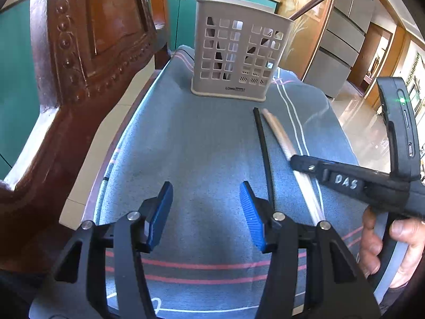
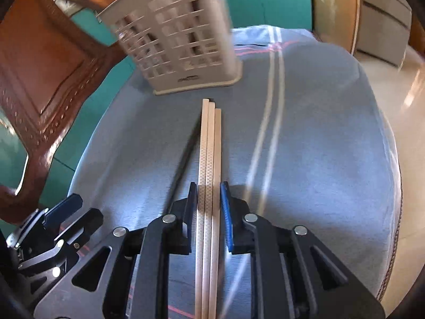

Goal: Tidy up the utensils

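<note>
A beige slotted utensil holder (image 1: 237,50) (image 2: 180,45) stands at the far end of the cloth-covered table, with dark utensil handles (image 1: 313,2) sticking out of it. My right gripper (image 2: 208,194) is shut on a pair of beige chopsticks (image 2: 209,143) that point toward the holder. In the left wrist view those beige chopsticks (image 1: 276,130) run under the right gripper (image 1: 294,159). A black chopstick (image 1: 263,146) (image 2: 180,164) lies on the cloth just left of them. My left gripper (image 1: 205,194) hovers open over the cloth, holding nothing.
A blue-grey cloth (image 1: 202,143) with white and pink stripes covers the table. A carved wooden chair back (image 1: 87,47) stands close on the left. A hand (image 1: 393,242) holds the right gripper's handle. Teal cabinets and a grey fridge (image 1: 345,40) are beyond the table.
</note>
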The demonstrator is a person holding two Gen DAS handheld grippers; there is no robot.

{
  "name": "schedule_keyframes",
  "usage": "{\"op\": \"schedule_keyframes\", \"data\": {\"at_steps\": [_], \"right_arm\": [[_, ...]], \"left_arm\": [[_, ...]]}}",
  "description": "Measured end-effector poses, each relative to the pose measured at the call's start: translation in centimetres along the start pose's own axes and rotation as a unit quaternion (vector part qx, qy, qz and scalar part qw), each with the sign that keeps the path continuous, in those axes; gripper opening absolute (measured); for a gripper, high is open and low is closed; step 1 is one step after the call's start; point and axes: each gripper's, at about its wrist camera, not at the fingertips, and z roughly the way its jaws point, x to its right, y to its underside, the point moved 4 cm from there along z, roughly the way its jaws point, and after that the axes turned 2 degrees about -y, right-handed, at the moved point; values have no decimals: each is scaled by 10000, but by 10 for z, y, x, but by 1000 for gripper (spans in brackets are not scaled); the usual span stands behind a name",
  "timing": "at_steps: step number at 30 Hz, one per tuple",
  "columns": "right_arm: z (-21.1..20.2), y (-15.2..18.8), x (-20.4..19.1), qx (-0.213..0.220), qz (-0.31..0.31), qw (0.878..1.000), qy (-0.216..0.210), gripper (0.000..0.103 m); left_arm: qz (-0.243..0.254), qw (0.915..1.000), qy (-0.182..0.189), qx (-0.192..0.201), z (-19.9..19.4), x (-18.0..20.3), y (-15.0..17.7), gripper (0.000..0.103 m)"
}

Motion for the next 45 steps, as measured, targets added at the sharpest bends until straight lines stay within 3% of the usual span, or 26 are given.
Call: {"op": "schedule_keyframes", "data": {"at_steps": [6, 11, 15, 22, 28, 31, 38, 45], "right_arm": [[-12, -5, 31, 160, 310, 9989, 321, 24], [-19, -8, 50, 246, 287, 9958, 836, 25], [-23, -11, 50, 349, 327, 9974, 530, 29], [-7, -12, 33, 195, -118, 9976, 658, 31], [-10, -14, 38, 1, -206, 9960, 875, 31], [-16, -15, 48, 26, 38, 9975, 702, 31], [-15, -17, 55, 40, 30, 9954, 952, 32], [-8, -15, 42, 78, -415, 9885, 1453, 35]], "left_arm": [[-14, 9999, 85, -81, 10, 3, -3, 57], [103, 9997, 169, -117, 18, 14, -8, 60], [255, 9992, 228, -205, 29, 28, -14, 60], [534, 9976, 309, -325, 41, 48, -13, 60], [577, 9971, 309, -392, 52, 52, -19, 60], [657, 9965, 238, -458, 60, 57, -23, 60], [682, 9960, 83, -567, 67, 60, -22, 58], [668, 9961, 62, -568, 66, 59, -22, 58]]}}
